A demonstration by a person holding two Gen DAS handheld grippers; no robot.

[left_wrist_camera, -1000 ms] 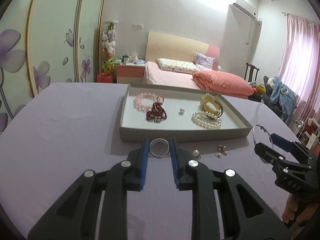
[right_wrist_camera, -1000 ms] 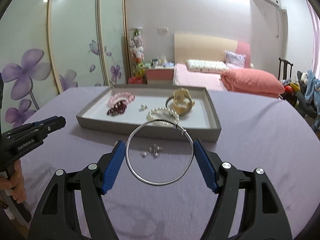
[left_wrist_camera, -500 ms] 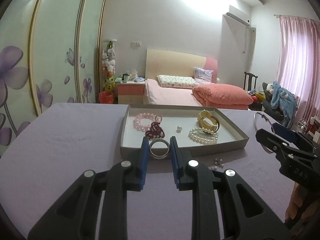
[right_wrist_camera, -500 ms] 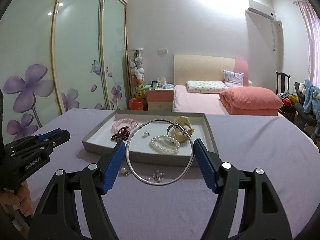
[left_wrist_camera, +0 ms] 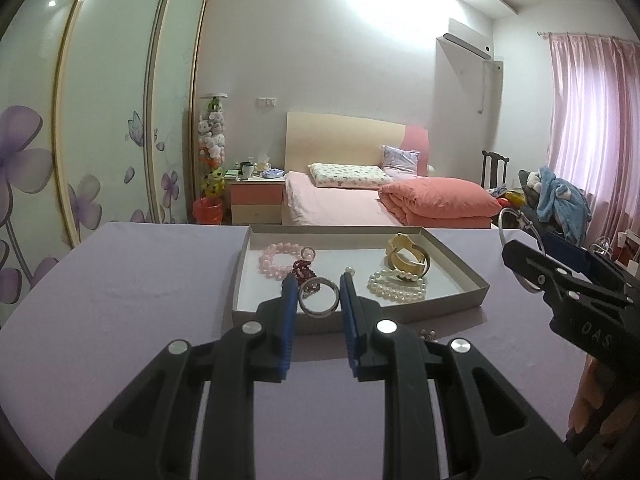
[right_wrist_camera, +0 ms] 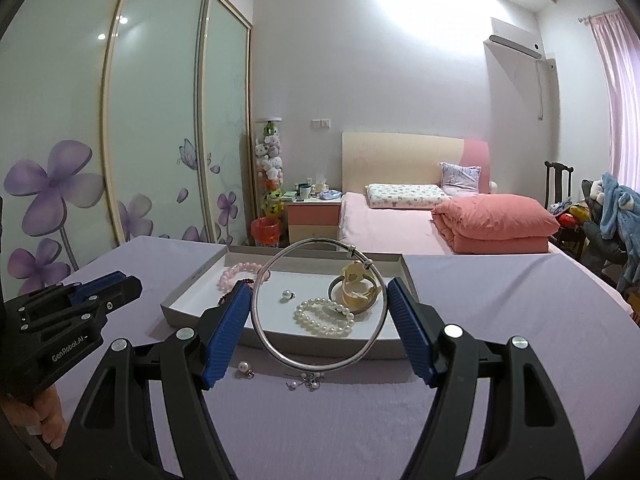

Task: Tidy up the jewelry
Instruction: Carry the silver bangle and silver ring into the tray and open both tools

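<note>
Lavender cloth (right_wrist_camera: 500, 320) covers my work surface, matte and faintly nubbed, in a bedroom with a pink bed (right_wrist_camera: 400, 216) and floral sliding doors (right_wrist_camera: 152, 120). I have the left gripper (left_wrist_camera: 319, 298) clamped on a thick silver ring (left_wrist_camera: 319, 297), above the near wall of the shallow grey tray (left_wrist_camera: 460, 276). My right gripper (right_wrist_camera: 320, 302) pinches a thin wire bangle (right_wrist_camera: 276, 350) across its width. The tray holds a pearl bracelet (right_wrist_camera: 324, 316), pink beads (left_wrist_camera: 274, 260) and a cream cuff (left_wrist_camera: 408, 258). Loose pearl earrings (right_wrist_camera: 306, 380) lie on the cloth beside it.
</note>
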